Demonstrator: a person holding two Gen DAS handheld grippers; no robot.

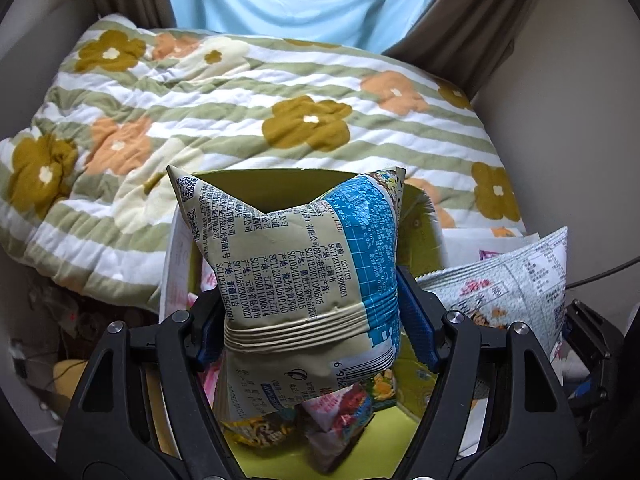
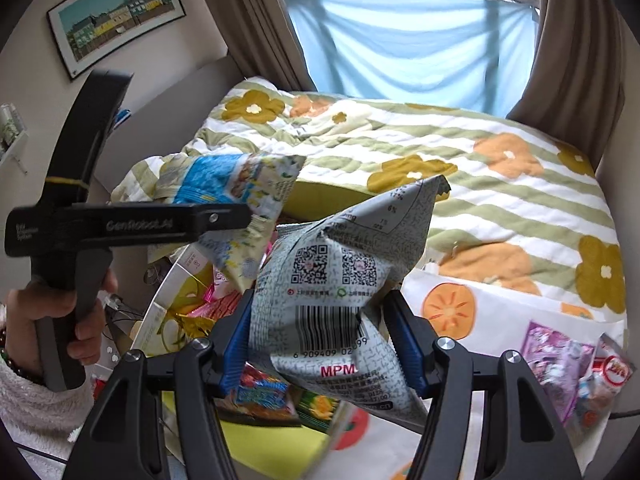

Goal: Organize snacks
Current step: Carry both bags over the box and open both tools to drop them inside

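Note:
My left gripper is shut on a beige and blue snack bag and holds it upright over an open yellow-green box with several snack packets inside. My right gripper is shut on a grey-white snack bag with QR codes and a barcode, just right of the same box. In the right wrist view the left gripper with its beige and blue bag is up and to the left. The grey-white bag also shows in the left wrist view.
A flowered, striped quilt covers the bed behind the box. A white cloth with orange fruit prints lies under loose snack packets at the right. Curtains and a blue sheet hang at the window behind.

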